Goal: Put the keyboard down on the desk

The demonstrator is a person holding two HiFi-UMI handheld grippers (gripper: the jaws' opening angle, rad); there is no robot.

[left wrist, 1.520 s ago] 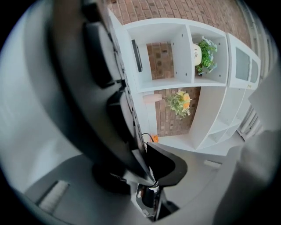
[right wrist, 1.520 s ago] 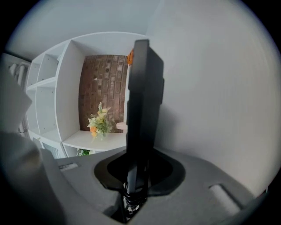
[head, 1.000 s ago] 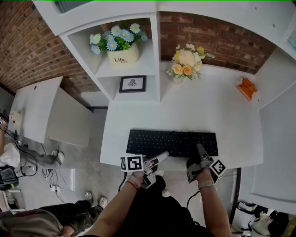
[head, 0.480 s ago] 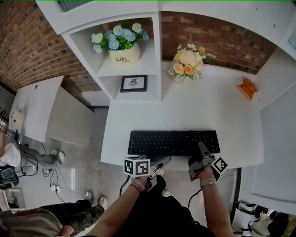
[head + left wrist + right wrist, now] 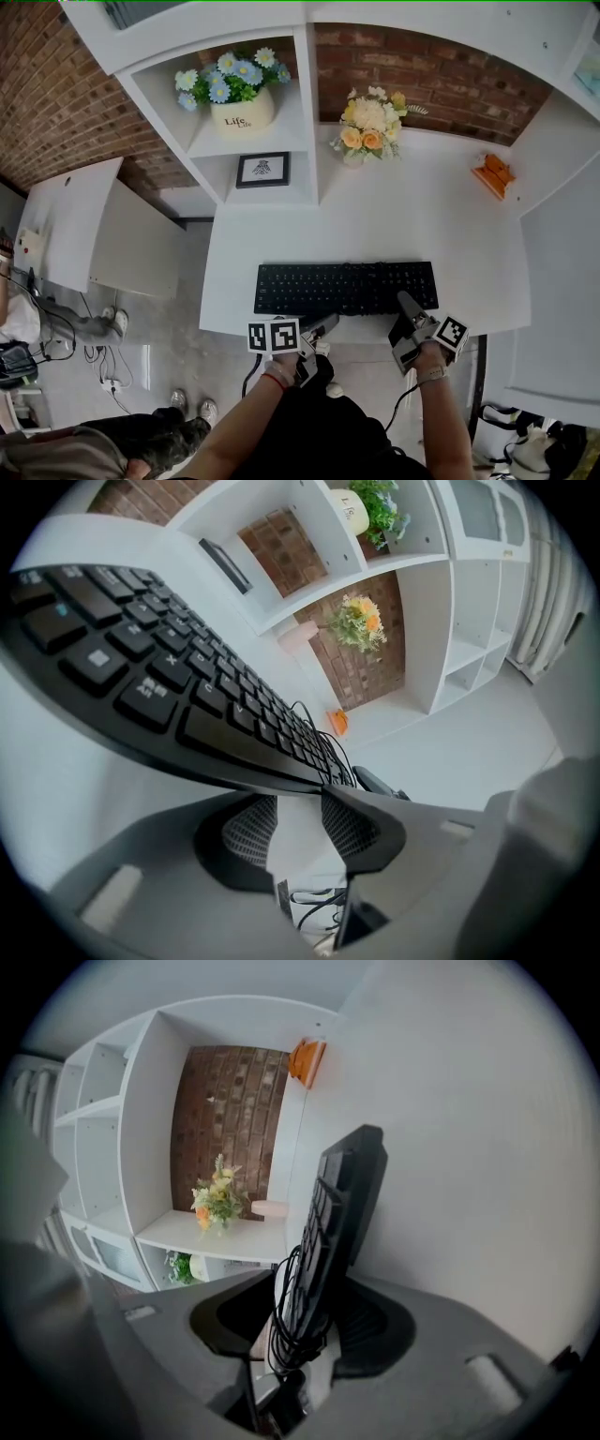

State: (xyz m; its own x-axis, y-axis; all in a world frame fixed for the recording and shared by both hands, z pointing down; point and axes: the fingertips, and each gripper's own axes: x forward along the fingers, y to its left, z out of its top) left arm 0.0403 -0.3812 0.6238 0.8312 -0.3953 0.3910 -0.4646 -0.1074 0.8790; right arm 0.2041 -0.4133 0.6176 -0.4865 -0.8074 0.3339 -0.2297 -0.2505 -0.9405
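Now keyboard [image 5: 345,288] hugs desk [image 5: 422,225] edge; right gripper [image 5: 302,1326] jaws opening round it, left gripper [image 5: 298,819] closing empty.

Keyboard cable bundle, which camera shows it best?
The right gripper view: the coiled cable hangs at the end of the keyboard, between the right tool's opening jaws. The left gripper view shows only distant loops; the head view shows none.

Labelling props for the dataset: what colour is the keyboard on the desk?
The keyboard is black, keys and casing alike; best seen in the head view.
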